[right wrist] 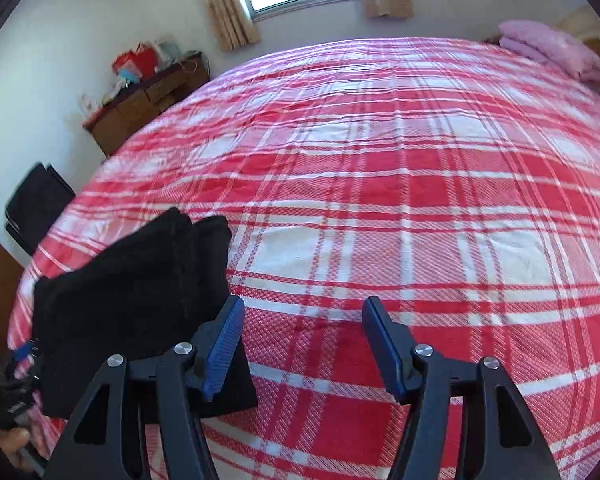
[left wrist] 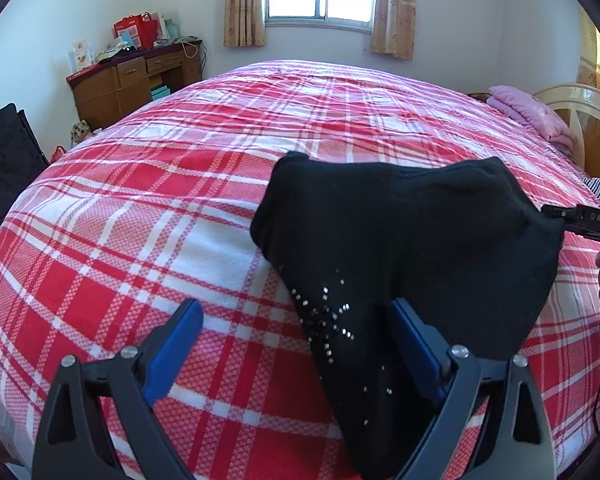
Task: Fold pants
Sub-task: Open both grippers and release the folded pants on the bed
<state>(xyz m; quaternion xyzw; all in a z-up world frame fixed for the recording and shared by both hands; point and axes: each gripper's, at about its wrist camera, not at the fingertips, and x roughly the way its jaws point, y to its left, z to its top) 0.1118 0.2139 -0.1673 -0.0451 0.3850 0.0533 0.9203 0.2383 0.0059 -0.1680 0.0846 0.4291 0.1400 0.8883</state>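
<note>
The bed (left wrist: 180, 184), covered with a red and white plaid sheet, filled nearly the whole frame in both views. The black pants (left wrist: 412, 248) lay on it as a compact folded bundle, at the centre right of the left wrist view and at the lower left of the right wrist view (small shiny studs showed on the near part). The left hand-held gripper (left wrist: 296, 348) stood wide apart, its right finger touching or just under the edge of the cloth, gripping nothing. The right hand-held gripper (right wrist: 300, 344) was wide too, with only sheet between its fingers and the bundle just beside its left finger. I judged the folding nearly finished. The next move probably calls for one last fold or for smoothing the bundle.
</note>
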